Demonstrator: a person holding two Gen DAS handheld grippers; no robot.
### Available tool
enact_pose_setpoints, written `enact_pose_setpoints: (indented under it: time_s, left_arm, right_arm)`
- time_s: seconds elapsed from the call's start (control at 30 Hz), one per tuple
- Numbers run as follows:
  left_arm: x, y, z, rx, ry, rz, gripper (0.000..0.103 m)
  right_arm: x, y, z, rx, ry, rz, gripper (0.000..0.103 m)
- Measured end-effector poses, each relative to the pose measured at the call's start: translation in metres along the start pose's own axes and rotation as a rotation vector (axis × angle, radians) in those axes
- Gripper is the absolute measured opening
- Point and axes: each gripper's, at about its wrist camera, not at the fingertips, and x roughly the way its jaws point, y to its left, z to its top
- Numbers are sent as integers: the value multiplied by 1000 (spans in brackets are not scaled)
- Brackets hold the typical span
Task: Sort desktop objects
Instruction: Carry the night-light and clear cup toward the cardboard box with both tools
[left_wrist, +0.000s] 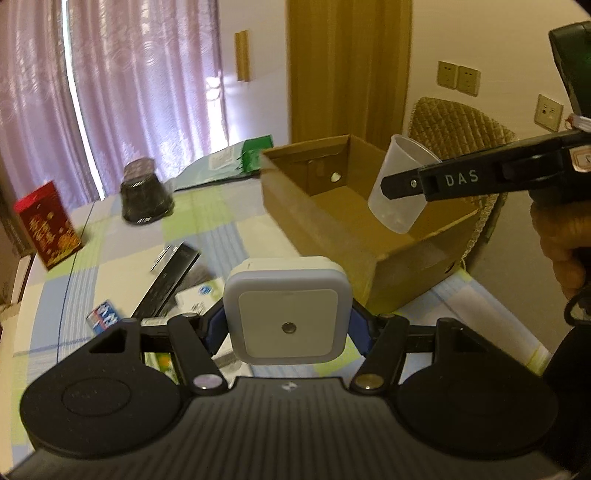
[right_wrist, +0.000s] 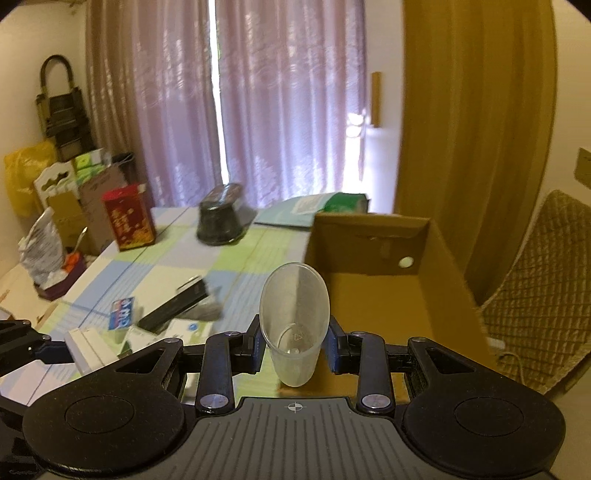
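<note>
The cardboard box (left_wrist: 354, 221) sits open-topped on the checked surface (left_wrist: 122, 240), w/ its far wall showing a small round hole, and everything below is placed relative to it. The right gripper (right_wrist: 295, 347) pinches a clear plastic cup (right_wrist: 293, 325) by its lower body, jaws pressed against both sides; in the left wrist view the cup (left_wrist: 400, 184) hangs tilted over the box interior, not touching the floor of it. The left gripper (left_wrist: 288, 325) clamps a white square night light (left_wrist: 287, 314) between its blue pads, held just short of the box's near wall, above the surface. Left of the box lie leftover items: a black flat case (left_wrist: 170, 280), a blue-white small pack (left_wrist: 105, 317), a dark tub (left_wrist: 147, 197) and a red carton (left_wrist: 48, 223) farther out. Risks, as a guess: the cup is thin and soft, so too much squeeze could buckle it & a light hold could let it slip, esp. since it's tilted; released from this height it may bounce or roll inside the box, or tip over the low near wall. The two grippers converge on the same box, so the left one moving in w/ the night light could knock the right arm or cup. The night light's smooth faces might also let it twist in the pads. Frames are motion-blurred, so exact clearance over the box rim can't be judged.
</note>
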Motion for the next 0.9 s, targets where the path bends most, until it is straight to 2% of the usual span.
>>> enact_pose_setpoints:
  time_s: [0.3, 0.47, 0.9]
  left_arm:
    - [26, -24, 56, 27, -65, -87, 61]
    - [50, -40, 81, 58, -93, -124, 61]
    - [111, -73, 95, 138, -44, -176, 61]
  right_arm:
    - [-2, -62, 7, 53, -9, -105, 32]
    - [5, -85, 3, 78, 10, -135, 32]
    - [27, -118, -6, 137, 51, -150, 32]
